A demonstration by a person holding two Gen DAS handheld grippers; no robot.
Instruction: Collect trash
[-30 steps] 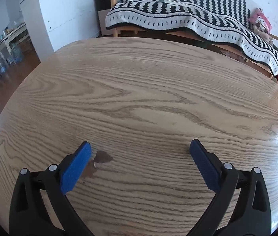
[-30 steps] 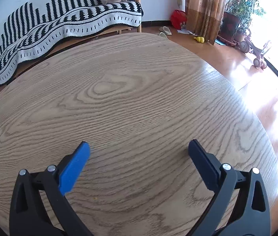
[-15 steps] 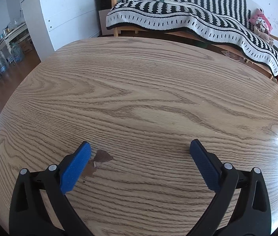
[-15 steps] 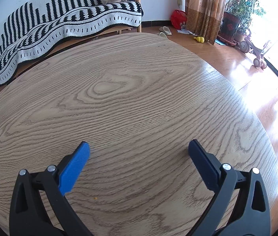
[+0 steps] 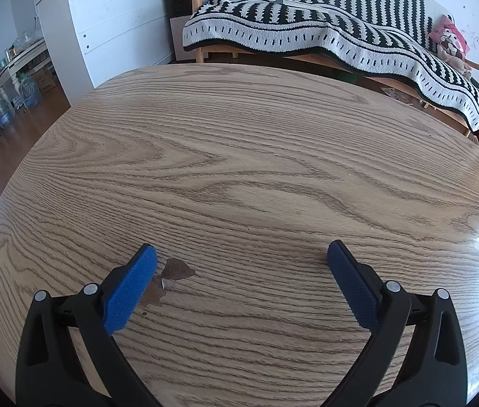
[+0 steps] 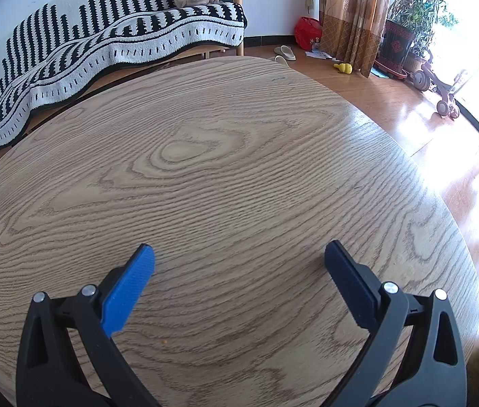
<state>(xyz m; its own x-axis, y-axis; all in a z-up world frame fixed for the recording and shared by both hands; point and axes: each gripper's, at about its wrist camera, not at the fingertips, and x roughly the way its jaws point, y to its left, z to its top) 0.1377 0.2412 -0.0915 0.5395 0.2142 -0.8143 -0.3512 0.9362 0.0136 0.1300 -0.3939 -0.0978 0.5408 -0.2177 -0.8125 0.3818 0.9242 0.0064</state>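
Left tongs [image 5: 237, 254] and right tongs [image 6: 239, 254] both gape wide, black frames with blue dimpled pads, gripping nothing above the oak-grained round tabletop [image 5: 256, 176]. Only the left view shows flat brown scraps [image 5: 171, 276] just beside its left pad; only the right shows a tiny orange crumb [image 6: 164, 341]. Beyond stands a sofa under a striped blanket [image 5: 324, 30]. Nothing has shifted since a second ago.
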